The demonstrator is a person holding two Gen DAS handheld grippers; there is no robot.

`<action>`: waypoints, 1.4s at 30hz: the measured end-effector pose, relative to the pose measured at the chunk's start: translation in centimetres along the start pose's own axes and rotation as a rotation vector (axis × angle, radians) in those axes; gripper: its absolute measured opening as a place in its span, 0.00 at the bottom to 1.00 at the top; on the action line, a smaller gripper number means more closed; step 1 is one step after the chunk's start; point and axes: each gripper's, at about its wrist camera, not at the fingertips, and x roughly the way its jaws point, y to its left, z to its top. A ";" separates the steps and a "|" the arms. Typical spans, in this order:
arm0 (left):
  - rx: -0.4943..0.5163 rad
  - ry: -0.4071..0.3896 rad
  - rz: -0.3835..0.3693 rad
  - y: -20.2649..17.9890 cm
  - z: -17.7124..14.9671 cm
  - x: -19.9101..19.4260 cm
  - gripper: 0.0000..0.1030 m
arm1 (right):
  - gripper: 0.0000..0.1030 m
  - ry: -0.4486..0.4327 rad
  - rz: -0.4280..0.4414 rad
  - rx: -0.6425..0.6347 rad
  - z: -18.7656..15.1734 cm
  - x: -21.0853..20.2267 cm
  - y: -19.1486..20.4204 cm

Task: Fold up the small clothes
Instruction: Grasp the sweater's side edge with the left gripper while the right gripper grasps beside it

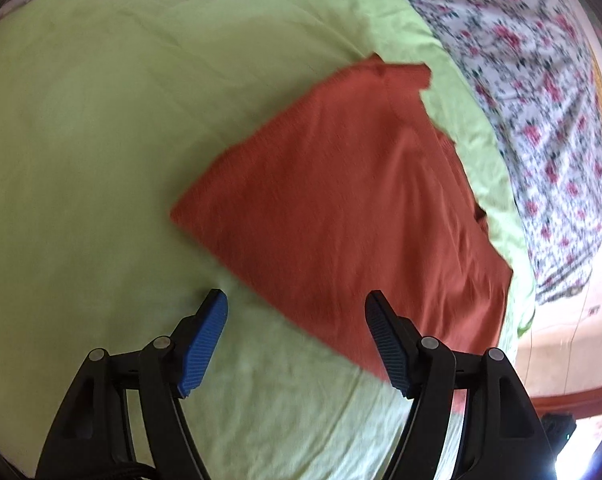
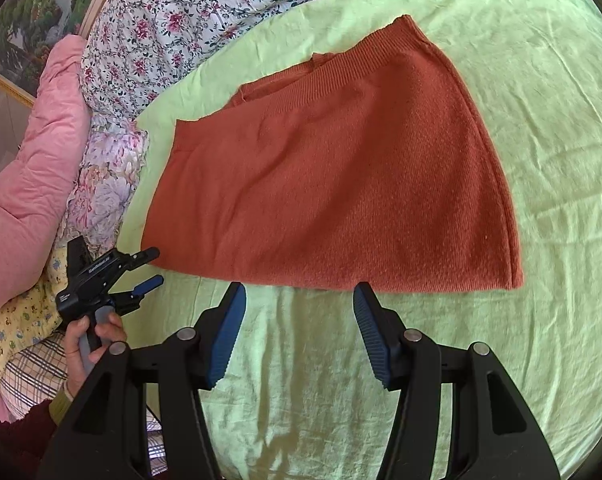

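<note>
**Two grippers parted above one folded knit**

Two grippers are held off the cloth, and neither is grasping anything. The left gripper (image 1: pixel 295 308) is seen with its blue pads (image 1: pixel 203 344) spread wide, poised over the near edge of the rust-orange knit garment (image 1: pixel 341 208); the right gripper (image 2: pixel 299 300) is likewise released, its jaws parted just short of the garment's near hem. Such a stance is judged to suit an approach: the jaws are kept wide so that an edge can be taken between them for the next fold.

The garment (image 2: pixel 333 176) is laid flat on the green sheet (image 2: pixel 541 80), towards the sheet's far edge where the floral bedding (image 2: pixel 173 12) begins, one corner lying close to that border. It appears to have been folded at least once, since a second layer and a ribbed band are visible along its far side. The knit is fine-ribbed and thick, lying with few wrinkles; it is judged likely to hold a crease loosely and to slide over the sheet if pulled.

In the right wrist view the left gripper (image 2: pixel 151 266) is seen in the person's hand (image 2: pixel 95 340) by the sheet's left edge, beside a pink quilt (image 2: pixel 29 184).
</note>
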 end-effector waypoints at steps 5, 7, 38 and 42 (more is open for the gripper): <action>-0.056 -0.064 -0.038 0.6 1.9 0.7 0.73 | 0.56 0.016 0.009 -0.013 0.7 0.4 0.3; -0.077 -0.100 -0.062 0.7 2.6 0.9 0.72 | 0.56 0.023 0.015 -0.014 0.9 0.6 0.2; 0.872 -0.096 0.078 -23.8 -12.4 5.7 0.09 | 0.57 0.060 0.189 0.053 14.8 6.4 -3.1; 0.879 -0.107 0.080 -23.3 -12.3 5.0 0.09 | 0.58 0.122 0.233 0.055 17.0 11.0 -1.5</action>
